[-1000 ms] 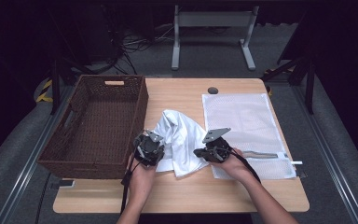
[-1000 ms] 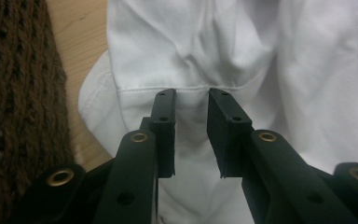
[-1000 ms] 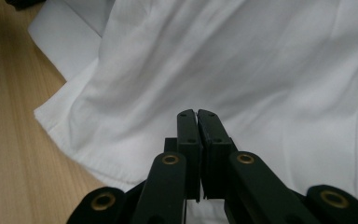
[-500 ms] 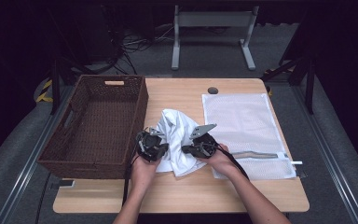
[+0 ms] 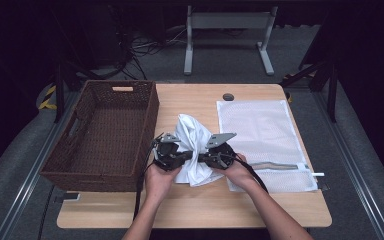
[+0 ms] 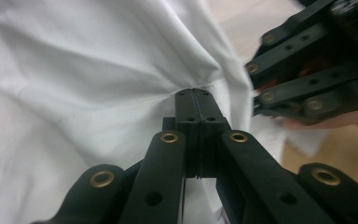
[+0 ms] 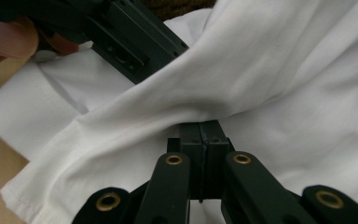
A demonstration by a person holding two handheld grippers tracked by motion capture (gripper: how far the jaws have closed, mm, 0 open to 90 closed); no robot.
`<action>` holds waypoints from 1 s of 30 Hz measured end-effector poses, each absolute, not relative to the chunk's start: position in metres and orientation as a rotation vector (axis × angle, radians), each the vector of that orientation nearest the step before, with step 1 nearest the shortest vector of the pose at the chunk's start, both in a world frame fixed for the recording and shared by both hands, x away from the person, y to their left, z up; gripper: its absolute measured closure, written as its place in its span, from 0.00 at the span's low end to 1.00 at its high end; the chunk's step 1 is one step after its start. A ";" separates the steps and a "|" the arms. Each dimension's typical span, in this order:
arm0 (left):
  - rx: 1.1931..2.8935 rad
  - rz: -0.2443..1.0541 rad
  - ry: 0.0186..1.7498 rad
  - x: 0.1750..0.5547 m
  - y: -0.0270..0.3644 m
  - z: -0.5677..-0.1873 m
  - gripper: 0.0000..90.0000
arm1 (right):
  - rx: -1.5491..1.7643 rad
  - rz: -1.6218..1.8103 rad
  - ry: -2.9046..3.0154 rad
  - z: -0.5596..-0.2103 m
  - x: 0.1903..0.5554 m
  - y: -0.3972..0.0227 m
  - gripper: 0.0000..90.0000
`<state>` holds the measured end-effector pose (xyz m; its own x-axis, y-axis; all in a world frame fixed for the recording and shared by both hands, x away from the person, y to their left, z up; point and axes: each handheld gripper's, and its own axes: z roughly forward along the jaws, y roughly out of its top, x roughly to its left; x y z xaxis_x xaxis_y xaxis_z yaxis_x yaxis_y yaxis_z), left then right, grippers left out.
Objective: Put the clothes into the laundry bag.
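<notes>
Right tool (image 5: 211,156) moved in beside left tool (image 5: 179,156), both clenched on white cloth (image 5: 192,135), cloth bunched between them.

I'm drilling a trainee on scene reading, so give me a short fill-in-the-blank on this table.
1. Both grippers, left gripper and right gripper, are shut on the ____ cloth.
2. The wicker basket stands to the cloth's ____ in the high view.
3. The mesh bag lies ____ on the table.

Missing words: white; left; flat
</notes>
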<state>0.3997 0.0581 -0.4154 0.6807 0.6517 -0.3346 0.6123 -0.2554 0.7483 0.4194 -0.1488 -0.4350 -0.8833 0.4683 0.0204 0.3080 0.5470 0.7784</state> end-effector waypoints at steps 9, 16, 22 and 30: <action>1.917 0.083 0.870 0.400 0.042 -0.393 1.00 | 0.634 1.388 2.531 -0.412 0.408 -0.163 1.00; 1.843 0.082 0.830 0.398 0.039 -0.384 1.00 | 0.644 1.473 2.486 -0.404 0.407 -0.171 1.00; 1.792 0.064 0.740 0.398 0.023 -0.359 1.00 | 0.635 1.539 2.391 -0.381 0.399 -0.185 1.00; 1.711 0.087 0.665 0.388 0.015 -0.340 1.00 | 0.564 1.515 2.327 -0.340 0.377 -0.195 1.00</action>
<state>0.3883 0.0151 -0.3397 0.8316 0.4717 -0.2931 0.3801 -0.0986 0.9197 0.3773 -0.1952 -0.3395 -0.8756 0.4813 -0.0414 0.1568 0.3643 0.9180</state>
